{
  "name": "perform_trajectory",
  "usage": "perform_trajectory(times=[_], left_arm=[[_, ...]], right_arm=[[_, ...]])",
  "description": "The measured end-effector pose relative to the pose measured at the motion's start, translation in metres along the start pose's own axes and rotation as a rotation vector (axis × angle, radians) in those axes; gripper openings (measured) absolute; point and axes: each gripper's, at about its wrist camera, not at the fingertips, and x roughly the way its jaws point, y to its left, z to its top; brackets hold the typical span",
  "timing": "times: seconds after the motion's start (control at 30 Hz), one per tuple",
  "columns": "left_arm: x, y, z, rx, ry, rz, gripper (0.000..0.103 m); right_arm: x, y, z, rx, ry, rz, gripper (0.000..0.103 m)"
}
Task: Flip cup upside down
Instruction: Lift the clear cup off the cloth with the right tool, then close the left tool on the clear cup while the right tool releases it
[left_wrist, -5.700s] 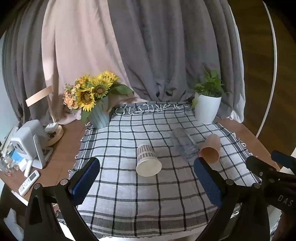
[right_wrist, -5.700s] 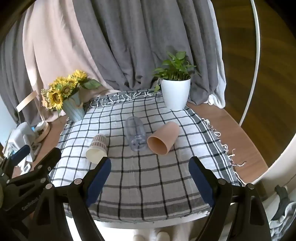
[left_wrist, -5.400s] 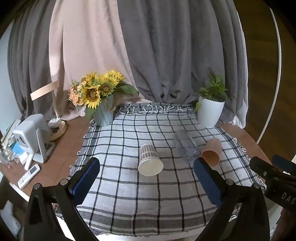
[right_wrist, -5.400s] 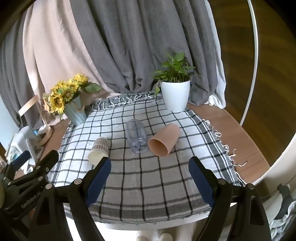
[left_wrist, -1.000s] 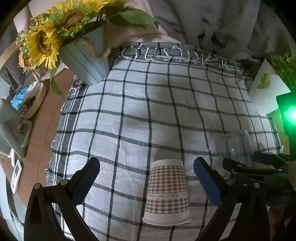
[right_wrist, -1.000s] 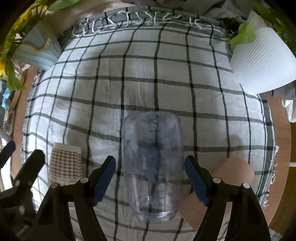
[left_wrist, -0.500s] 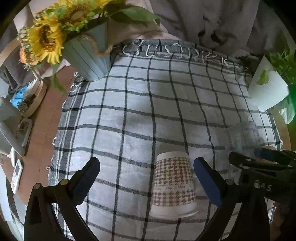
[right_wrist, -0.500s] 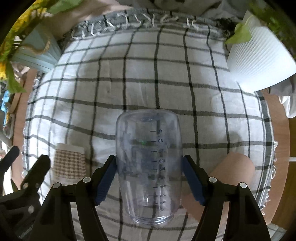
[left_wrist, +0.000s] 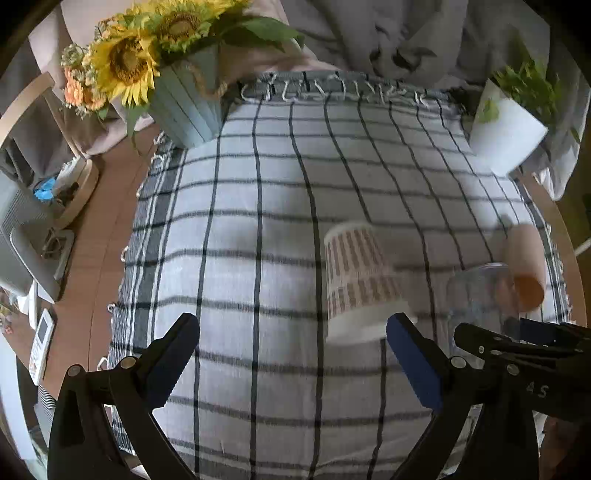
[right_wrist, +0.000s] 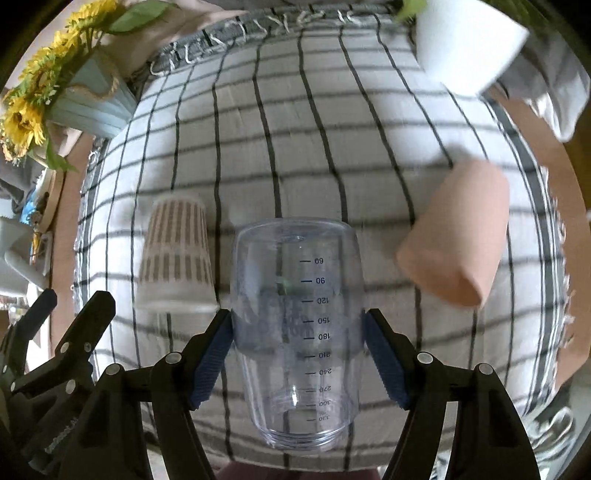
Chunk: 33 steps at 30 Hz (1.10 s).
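right tongs (right_wrist: 298, 332) clamp the clear, stiff, light plastic measuring cup (right_wrist: 295, 325) at mid-wall; probably slippery. left tongs (left_wrist: 291, 354) gape wide, empty.

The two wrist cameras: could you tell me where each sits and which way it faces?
Left wrist: on the left gripper, looking down its open fingers at the checked cloth and paper cup; the right gripper shows at right.
Right wrist: on the right gripper, facing the clear cup it clamps; the left gripper shows at left.
Shared: paper cup, clear cup, tan cup, sunflowers.
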Motion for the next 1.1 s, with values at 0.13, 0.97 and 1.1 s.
perform_trajectory(times=[0.13, 0.97, 1.1], left_arm=[[0.003, 0.004, -0.011, -0.006, 0.021, -0.013, 0.103], [-0.028, -0.078, -0.006, 0.101, 0.054, -0.148, 0.102], [-0.018, -0.109, 0.001, 0.138, 0.089, -0.148, 0.102]], right_arm=[[0.01, -0.001, -0.016, 0.026, 0.025, -0.017, 0.072], [-0.075, -0.067, -0.058, 0.205, -0.246, -0.063, 0.076], [-0.077, -0.1, -0.056, 0.238, -0.235, -0.059, 0.076]])
